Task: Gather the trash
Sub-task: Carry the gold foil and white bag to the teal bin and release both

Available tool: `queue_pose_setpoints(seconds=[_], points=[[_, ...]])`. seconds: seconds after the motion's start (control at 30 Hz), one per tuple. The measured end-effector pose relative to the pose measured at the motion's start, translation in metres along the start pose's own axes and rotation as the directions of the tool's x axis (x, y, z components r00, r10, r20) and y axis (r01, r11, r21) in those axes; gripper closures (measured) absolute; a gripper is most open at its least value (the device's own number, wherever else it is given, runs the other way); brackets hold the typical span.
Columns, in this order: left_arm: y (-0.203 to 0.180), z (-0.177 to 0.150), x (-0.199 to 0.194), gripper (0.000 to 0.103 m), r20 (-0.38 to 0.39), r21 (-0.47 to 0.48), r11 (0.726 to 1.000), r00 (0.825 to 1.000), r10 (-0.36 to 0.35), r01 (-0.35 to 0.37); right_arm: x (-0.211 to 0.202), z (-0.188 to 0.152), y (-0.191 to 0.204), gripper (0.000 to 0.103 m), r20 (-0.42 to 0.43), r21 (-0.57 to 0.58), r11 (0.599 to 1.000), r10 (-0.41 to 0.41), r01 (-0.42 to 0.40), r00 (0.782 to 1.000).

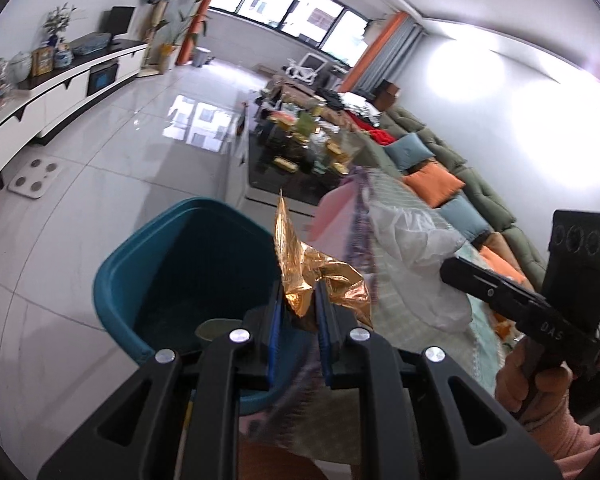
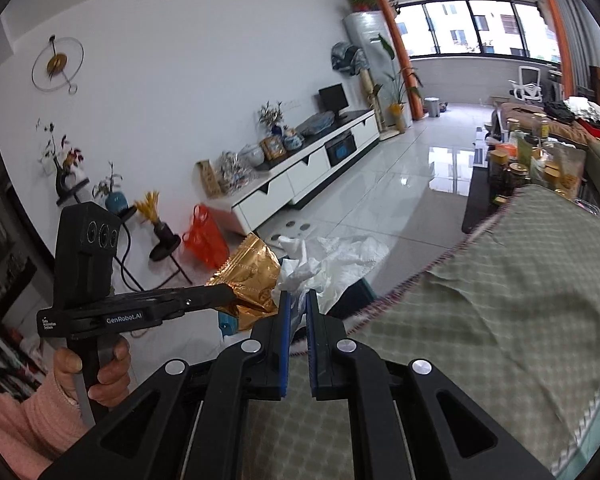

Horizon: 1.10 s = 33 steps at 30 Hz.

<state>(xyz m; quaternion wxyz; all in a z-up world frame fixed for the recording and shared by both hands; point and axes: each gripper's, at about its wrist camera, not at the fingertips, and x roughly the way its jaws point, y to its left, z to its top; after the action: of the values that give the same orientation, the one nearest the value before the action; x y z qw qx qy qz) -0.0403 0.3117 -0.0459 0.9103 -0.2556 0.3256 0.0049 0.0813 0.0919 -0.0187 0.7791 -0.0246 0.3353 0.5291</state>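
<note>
1. Gold foil wrapper [image 1: 320, 280]: we pinch it tight in our left gripper [image 1: 298, 312], sticking out past the tips. It is light and crinkly.
2. White tissue [image 2: 312, 264] sits squeezed in our right gripper [image 2: 298, 312]. It is soft and tears easily.
3. The blue bin [image 1: 148, 264] waits just left of the left fingers.

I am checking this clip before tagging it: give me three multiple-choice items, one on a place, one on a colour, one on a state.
1. Where is the bin, seen from the left wrist?
A. on the sofa
B. on the floor, left of the left tongs
C. on the TV cabinet

2. What colour is the bin?
A. teal
B. red
C. white

3. What do the right tongs hold?
A. nothing
B. a bottle
C. crumpled white tissue

Key: B, the bin stands on the tiles beside the left tongs, which grip a gold foil wrapper. A, its walls are teal. C, the right tongs pinch white tissue.
</note>
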Motion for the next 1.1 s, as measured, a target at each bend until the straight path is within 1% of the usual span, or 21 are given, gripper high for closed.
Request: queue_pose_setpoints(seconds=[0.2,0.6,0.73,0.83,0.87,0.93,1.03,1.1], points=[[0.021,-0.002,0.009,0.086,-0.018,-0.05,0.998,0.999,0.029,-0.029,0.036,0.007,0.004,0.095,-0.068,-0.012,1.0,-0.01,0.009,0.998],[0.04,-0.004,0.033,0.086,-0.063,-0.079,0.992,0.993,0.096,-0.101,0.088,0.012,0.0,0.095,-0.199,-0.003,0.999,-0.043,0.043,0.979],[0.042,-0.005,0.042,0.086,-0.077,-0.067,0.989,0.989,0.126,-0.131,0.1,0.015,-0.003,0.093,-0.237,0.011,0.999,-0.045,0.049,0.97],[0.042,-0.003,0.047,0.085,-0.087,-0.06,0.985,0.984,0.154,-0.16,0.106,0.016,-0.004,0.088,-0.262,0.019,0.999,-0.043,0.049,0.964],[0.042,-0.003,0.048,0.085,-0.088,-0.06,0.985,0.984,0.158,-0.163,0.108,0.017,-0.004,0.085,-0.267,0.021,0.999,-0.042,0.049,0.963],[0.045,-0.003,0.051,0.083,-0.091,-0.062,0.984,0.982,0.163,-0.169,0.109,0.016,-0.005,0.081,-0.273,0.028,0.998,-0.039,0.048,0.961],[0.046,-0.003,0.052,0.075,-0.094,-0.064,0.982,0.981,0.171,-0.177,0.108,0.015,-0.003,0.081,-0.266,0.033,0.998,-0.035,0.046,0.963],[0.047,-0.003,0.052,0.072,-0.093,-0.065,0.982,0.981,0.173,-0.18,0.106,0.014,-0.003,0.078,-0.258,0.037,0.998,-0.034,0.045,0.965]])
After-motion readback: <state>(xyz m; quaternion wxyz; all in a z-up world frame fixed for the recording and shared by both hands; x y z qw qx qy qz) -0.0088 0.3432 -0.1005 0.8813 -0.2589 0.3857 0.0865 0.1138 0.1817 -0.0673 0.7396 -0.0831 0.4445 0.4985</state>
